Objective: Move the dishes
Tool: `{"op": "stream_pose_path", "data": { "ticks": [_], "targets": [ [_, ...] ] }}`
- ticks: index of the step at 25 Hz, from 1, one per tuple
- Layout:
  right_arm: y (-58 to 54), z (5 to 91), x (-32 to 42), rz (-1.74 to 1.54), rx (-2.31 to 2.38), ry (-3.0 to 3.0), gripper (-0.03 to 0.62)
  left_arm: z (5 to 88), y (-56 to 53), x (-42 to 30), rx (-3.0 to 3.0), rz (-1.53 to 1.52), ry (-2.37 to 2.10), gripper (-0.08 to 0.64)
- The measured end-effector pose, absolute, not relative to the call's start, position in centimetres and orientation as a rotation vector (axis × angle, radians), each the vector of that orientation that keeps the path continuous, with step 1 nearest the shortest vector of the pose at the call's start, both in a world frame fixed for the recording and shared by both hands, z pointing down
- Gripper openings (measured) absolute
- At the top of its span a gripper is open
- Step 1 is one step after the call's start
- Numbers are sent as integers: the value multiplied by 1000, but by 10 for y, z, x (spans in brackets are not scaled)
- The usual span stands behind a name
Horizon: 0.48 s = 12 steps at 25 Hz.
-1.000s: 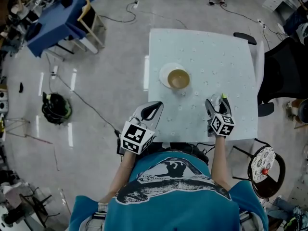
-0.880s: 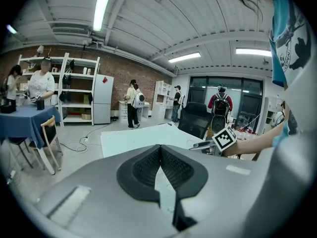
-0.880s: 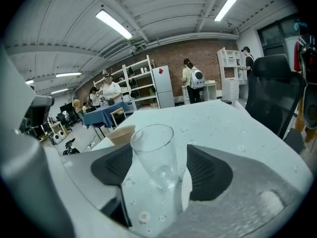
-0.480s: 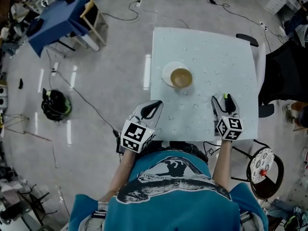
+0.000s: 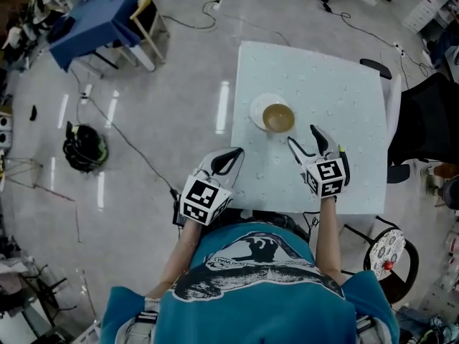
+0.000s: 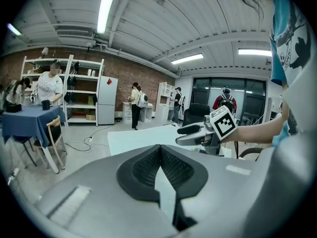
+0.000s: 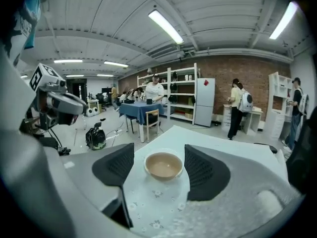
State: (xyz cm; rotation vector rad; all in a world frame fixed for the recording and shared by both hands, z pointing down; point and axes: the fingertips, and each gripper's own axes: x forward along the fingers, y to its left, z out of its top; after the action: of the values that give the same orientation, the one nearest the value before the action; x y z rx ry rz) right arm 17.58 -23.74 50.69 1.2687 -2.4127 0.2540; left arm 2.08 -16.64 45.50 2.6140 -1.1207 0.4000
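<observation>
Nearest, the left gripper (image 5: 228,160) hangs by the near left edge of the bench (image 5: 344,84), jaws together on nothing. Further in, the right gripper (image 5: 302,136) points at the bowl (image 5: 277,117). Its jaws stand wide apart, having just closed a little, with nothing between the pads; the bowl lies just ahead. It sits on a plate (image 5: 256,110), left of the bench's middle. Both look like glazed ceramic: stiff, smooth, breakable and fairly weighty. I would pinch the bowl's near rim, one pad inside and one outside, and lift it level.
</observation>
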Motion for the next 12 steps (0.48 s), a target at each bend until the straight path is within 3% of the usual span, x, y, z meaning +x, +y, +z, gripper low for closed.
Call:
{"op": "stream_pose_path", "data": {
  "ticks": [12],
  "targets": [
    [-254,604,105,-49,706,-2060,229,457,-162,-8,2585,399,-1180,11]
  ]
}}
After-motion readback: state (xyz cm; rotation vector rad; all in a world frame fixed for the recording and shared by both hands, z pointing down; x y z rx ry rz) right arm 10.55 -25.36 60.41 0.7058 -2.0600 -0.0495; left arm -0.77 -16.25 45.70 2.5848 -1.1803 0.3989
